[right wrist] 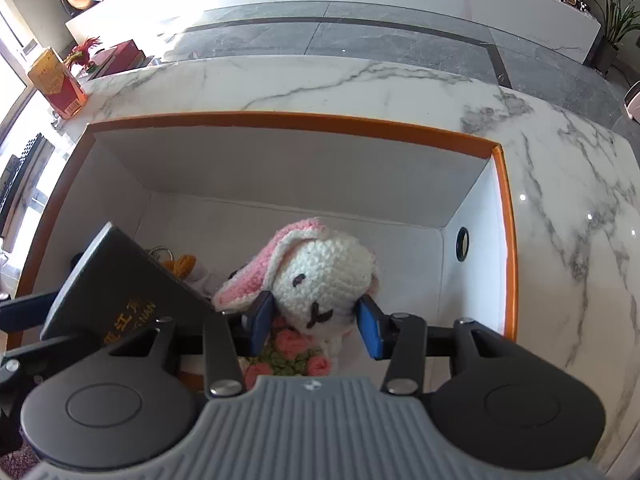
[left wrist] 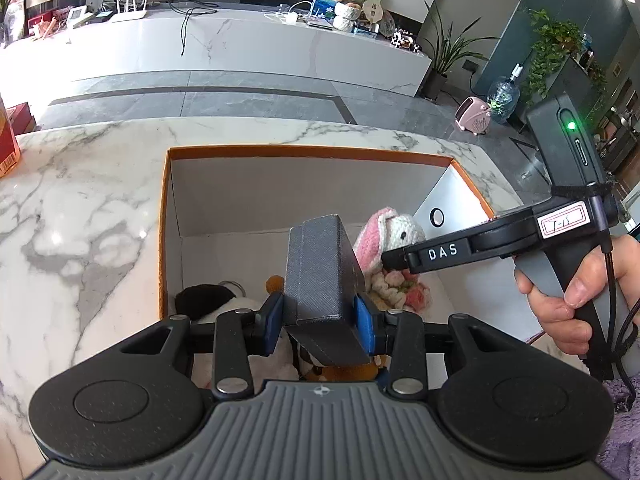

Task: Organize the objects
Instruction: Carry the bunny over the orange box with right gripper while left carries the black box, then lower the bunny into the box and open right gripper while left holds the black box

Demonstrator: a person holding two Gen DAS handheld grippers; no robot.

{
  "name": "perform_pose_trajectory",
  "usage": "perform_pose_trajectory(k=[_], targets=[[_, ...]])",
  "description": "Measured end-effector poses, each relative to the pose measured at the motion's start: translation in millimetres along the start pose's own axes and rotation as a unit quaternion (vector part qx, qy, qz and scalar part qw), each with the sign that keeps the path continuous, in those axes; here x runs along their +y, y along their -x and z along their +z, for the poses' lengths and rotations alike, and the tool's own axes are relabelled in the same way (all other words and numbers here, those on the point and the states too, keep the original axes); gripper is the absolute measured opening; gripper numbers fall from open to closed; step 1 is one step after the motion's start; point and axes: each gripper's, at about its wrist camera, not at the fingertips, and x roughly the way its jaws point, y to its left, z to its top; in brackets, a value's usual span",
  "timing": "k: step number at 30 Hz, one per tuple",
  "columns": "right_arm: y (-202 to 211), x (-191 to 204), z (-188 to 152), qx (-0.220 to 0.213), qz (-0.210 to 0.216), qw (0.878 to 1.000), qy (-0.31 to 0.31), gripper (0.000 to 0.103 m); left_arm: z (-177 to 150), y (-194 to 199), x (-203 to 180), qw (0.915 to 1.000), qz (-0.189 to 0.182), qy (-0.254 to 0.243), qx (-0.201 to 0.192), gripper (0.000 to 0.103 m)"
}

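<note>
My left fingers (left wrist: 323, 318) are clamped on a dark grey box (left wrist: 325, 276), their blue pads pressed to its two sides, and I hold it tilted above the open storage box (left wrist: 304, 151). My right fingers (right wrist: 316, 326) stand apart on either side of the crocheted white rabbit's (right wrist: 326, 276) head, the left pad touching or nearly so, the right pad with a small gap; whether they grip I cannot tell. The rabbit, pink-eared, lies inside the storage box on a knitted bunch of pink flowers (right wrist: 294, 354). Beside it under my left gripper lie a black-and-white plush toy (left wrist: 212, 300) and something orange.

The storage box, white inside with an orange rim, sits on a white marble bench (left wrist: 80, 208) with grey veins. A red-and-yellow carton (right wrist: 56, 84) stands at the bench's far left corner. Beyond are grey floor tiles, a long white counter (left wrist: 240, 44) with a router and clutter, and potted plants (left wrist: 444, 52).

My right hand (left wrist: 580, 292) wraps the gripper's handle, reaching in from the right.
</note>
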Motion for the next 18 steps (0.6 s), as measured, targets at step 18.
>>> perform_pose_trajectory(k=[18], targets=[[-25,24,10,0.079,-0.004,0.991,0.112,0.038,-4,4,-6,0.9996,0.018,-0.018,0.011,0.044]])
